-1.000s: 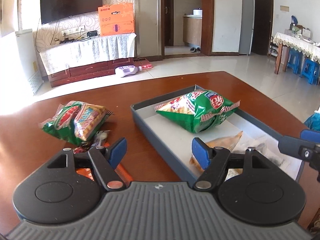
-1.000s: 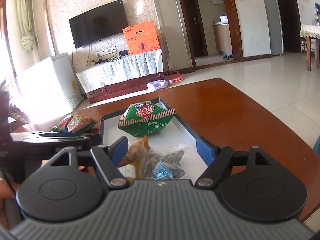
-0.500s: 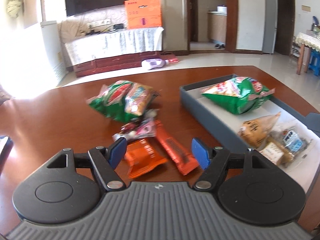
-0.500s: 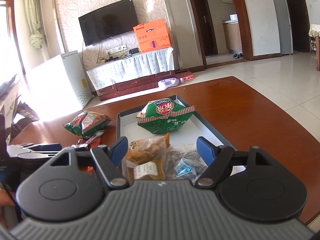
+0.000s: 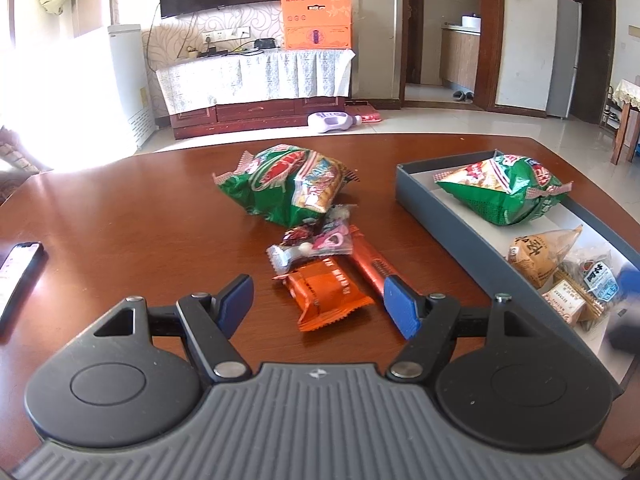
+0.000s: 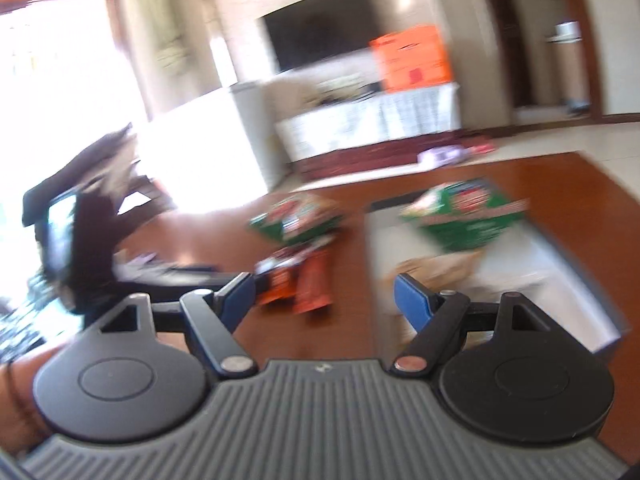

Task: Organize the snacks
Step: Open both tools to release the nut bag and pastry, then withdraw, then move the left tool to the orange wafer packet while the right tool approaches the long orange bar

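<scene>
Left gripper (image 5: 318,306), jaws open and empty, lines up on orange packet (image 5: 326,296) for boxing in grey tray (image 5: 448,224); right gripper (image 6: 324,298) open, empty.

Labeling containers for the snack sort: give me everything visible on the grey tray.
The grey tray is a shallow rectangular box, dark grey walls with a white floor, looking like cardboard. It lies flat and open on the brown table, right of the loose snacks. Inside lie a green chip bag, a tan pouch and small packets.
</scene>
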Available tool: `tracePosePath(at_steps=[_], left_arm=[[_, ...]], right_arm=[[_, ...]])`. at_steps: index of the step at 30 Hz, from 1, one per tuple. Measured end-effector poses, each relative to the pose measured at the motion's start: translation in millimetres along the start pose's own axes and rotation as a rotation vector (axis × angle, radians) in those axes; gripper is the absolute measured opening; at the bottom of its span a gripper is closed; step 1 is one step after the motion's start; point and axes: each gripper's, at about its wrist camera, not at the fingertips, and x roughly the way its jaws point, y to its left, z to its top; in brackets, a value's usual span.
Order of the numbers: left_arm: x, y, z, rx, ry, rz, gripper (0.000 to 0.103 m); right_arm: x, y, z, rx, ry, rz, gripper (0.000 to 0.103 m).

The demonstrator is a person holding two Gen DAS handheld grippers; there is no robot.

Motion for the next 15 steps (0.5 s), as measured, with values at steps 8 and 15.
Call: tracePosePath(at_steps=[8, 15], left_arm=[[6.1, 11.7, -1.6, -0.027, 0.021, 0.021, 0.076], [24.2, 17.7, -5.7, -0.079, 0.074, 0.02, 0.076]], right_arm=[[41.9, 24.2, -18.7, -0.091, 0.252, 0.058, 0.078], [39.6, 7.0, -16.7, -0.081, 0.247, -0.108, 0.078]])
